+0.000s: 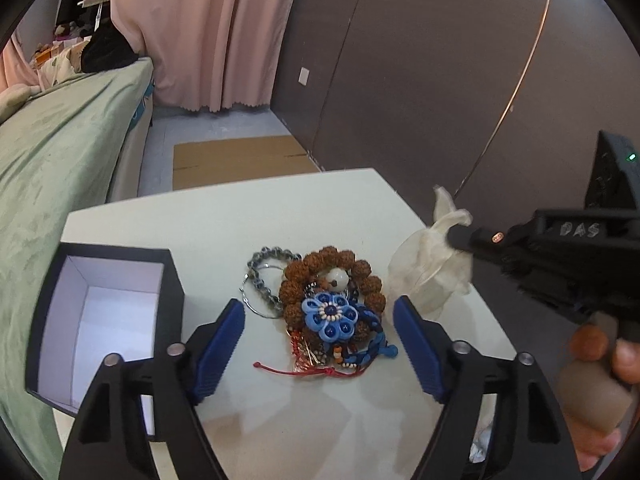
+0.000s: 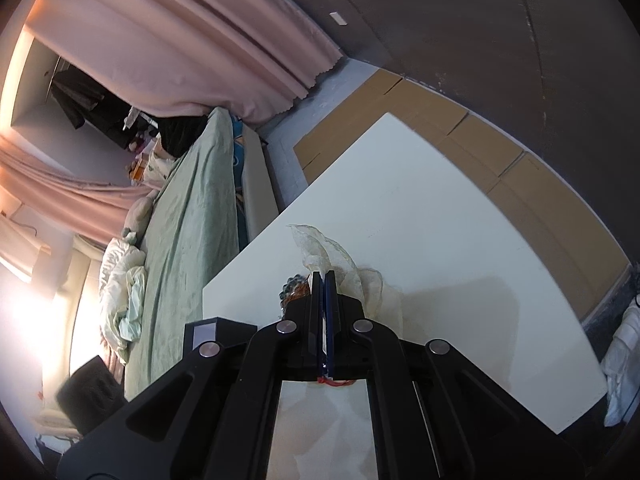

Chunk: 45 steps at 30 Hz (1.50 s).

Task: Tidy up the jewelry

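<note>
A tangled pile of jewelry lies on the white table: a brown bead bracelet, a blue flower piece, a grey bead bracelet and a red cord. My left gripper hovers over the pile, open, its blue pads on either side and nothing gripped. To the left stands an open dark box with a white, empty inside. My right gripper is shut on the neck of a sheer white pouch, which stands just right of the pile.
A bed with a green sheet runs along the table's left side. Flattened cardboard lies on the floor beyond the table, by the dark wall. A person's hand holds the right gripper's handle at the right edge.
</note>
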Each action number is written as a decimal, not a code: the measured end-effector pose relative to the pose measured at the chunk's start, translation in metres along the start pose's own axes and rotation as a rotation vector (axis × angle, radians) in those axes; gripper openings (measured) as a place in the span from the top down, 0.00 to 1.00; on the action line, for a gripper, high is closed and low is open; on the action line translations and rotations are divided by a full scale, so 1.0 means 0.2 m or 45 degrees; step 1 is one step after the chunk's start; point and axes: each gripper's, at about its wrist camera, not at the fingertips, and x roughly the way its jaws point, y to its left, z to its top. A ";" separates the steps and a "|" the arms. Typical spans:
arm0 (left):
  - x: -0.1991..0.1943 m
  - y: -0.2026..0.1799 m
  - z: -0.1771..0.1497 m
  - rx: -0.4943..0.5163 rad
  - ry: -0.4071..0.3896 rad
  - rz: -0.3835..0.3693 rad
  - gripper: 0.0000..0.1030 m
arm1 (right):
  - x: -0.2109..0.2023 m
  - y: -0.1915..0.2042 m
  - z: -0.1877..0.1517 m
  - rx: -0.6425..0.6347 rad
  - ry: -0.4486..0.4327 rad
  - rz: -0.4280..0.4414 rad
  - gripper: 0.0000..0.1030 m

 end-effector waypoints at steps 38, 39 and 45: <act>-0.10 0.02 0.02 0.055 -0.104 0.179 0.72 | 0.03 0.22 -0.04 -0.190 -0.003 0.147 0.97; -0.13 0.04 0.03 0.045 -0.116 0.178 0.72 | 0.04 0.24 -0.04 -0.202 -0.005 0.162 0.97; -0.30 0.16 0.06 -0.019 -0.183 0.181 0.72 | 0.07 0.38 -0.09 -0.261 -0.006 0.277 0.97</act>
